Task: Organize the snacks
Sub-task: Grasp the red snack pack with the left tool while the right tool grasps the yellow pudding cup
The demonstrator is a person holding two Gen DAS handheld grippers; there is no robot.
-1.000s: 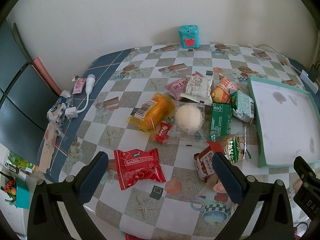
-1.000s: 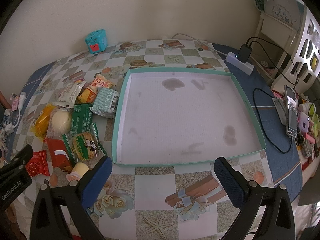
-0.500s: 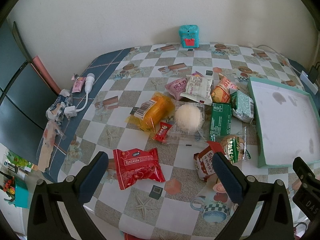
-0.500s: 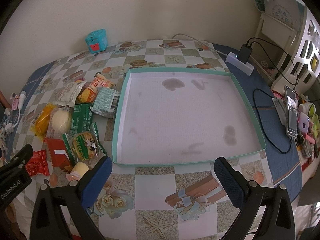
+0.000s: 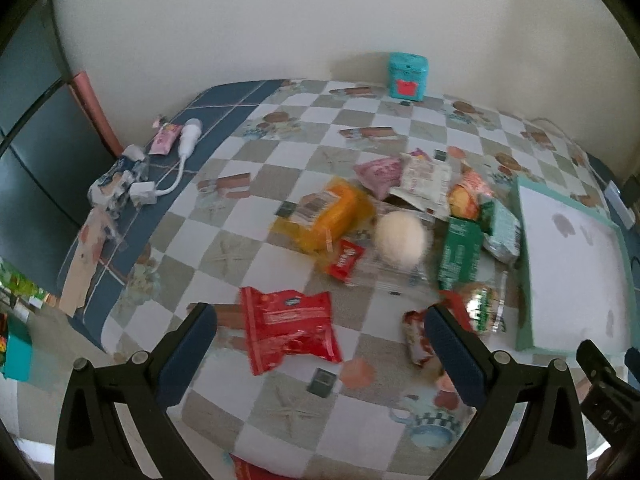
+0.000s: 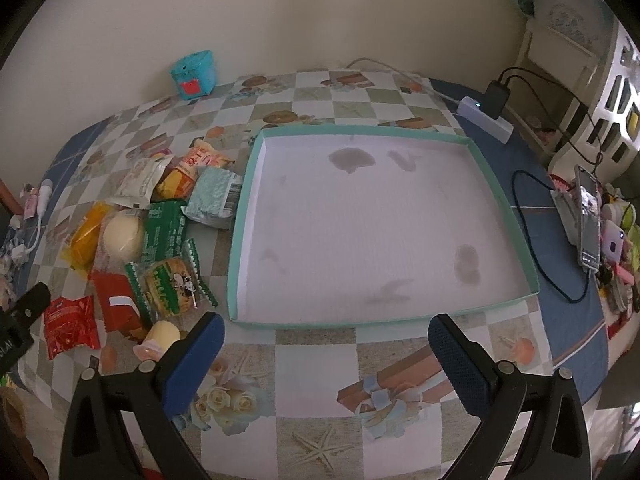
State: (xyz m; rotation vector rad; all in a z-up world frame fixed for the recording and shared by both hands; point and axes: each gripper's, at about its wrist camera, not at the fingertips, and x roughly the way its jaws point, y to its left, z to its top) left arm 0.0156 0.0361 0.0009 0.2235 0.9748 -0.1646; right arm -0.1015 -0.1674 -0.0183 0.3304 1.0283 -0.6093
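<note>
Snacks lie heaped on the checked desk (image 6: 312, 360) just left of a shallow teal tray (image 6: 236, 264), whose stained white floor holds nothing. Left gripper (image 5: 320, 344) hangs over the near edge with fingers spread wide, a red packet (image 5: 290, 328) lying on the desk between them. Right gripper (image 6: 326, 344) hangs before the tray's near rim, fingers equally spread, gripping nothing

Ahead of you: plain cream wall (image 6: 320, 12), soft even light. Table (image 6: 312, 376) wears a checkered printed cloth. White shelving unit (image 6: 600, 80) at right; dark panels (image 5: 28, 128) at left.
</note>
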